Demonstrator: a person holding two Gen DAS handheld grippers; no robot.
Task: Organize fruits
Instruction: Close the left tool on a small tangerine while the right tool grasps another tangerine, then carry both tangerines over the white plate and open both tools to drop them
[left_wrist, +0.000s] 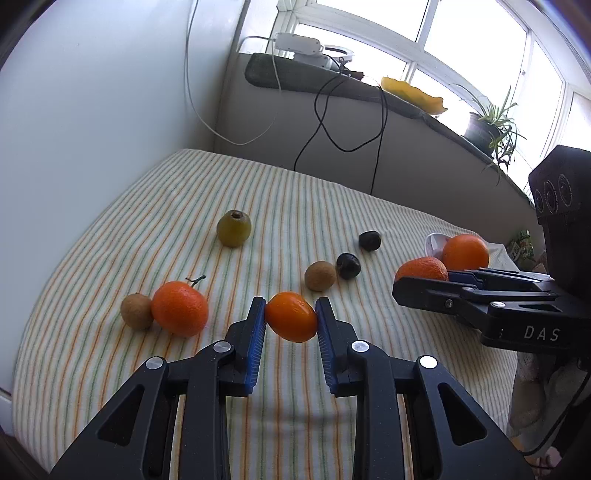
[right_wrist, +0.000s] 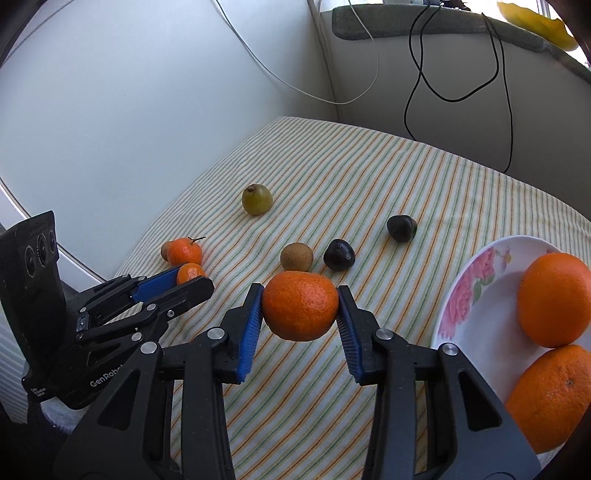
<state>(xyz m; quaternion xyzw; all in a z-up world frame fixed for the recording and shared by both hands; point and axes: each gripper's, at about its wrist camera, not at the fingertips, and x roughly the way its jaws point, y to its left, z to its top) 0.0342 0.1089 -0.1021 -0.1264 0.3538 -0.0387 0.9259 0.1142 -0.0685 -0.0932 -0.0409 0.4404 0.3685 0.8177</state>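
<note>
Gripping dimpled round mandarin (right_wrist: 300, 305), ribbed blue-padded right tool (right_wrist: 300, 317)

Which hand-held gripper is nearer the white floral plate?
Right. The right hand-held gripper, holding a tangerine, is beside the white floral plate; the left hand-held gripper is across the striped cloth.
</note>
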